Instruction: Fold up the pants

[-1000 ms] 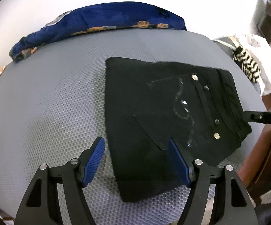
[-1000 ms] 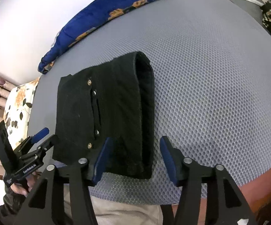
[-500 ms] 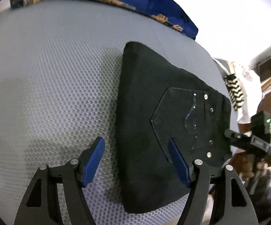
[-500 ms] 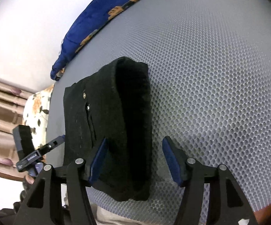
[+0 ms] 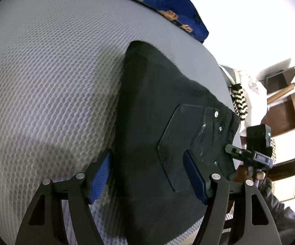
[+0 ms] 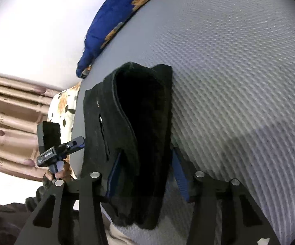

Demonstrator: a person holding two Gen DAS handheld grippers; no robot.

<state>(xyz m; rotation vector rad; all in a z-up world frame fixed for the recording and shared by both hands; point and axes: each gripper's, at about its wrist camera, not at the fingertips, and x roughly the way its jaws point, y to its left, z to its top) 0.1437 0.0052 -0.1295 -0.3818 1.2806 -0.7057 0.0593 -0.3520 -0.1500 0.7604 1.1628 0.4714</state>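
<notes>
Bright, even daylight fills both my wrist views; the white wall (image 5: 239, 16) blows out to glare. My fingers (image 5: 98, 175) throw a soft grey shadow across the mesh bed (image 5: 45, 81). The black pants (image 5: 147, 122) swallow nearly all detail, darkest inside the fold (image 6: 143, 106). Fisheye curvature bends the bed's edges, dark vignetting rims each corner, and slight blur softens the periphery.

We find only one bit of print: a small white label on the side of the left gripper (image 6: 77, 143), seen from the right wrist view, just beside the black pants (image 6: 139, 134). Its letters are too small and blurred for us to read. Nothing else carries legible text or numbers.
</notes>
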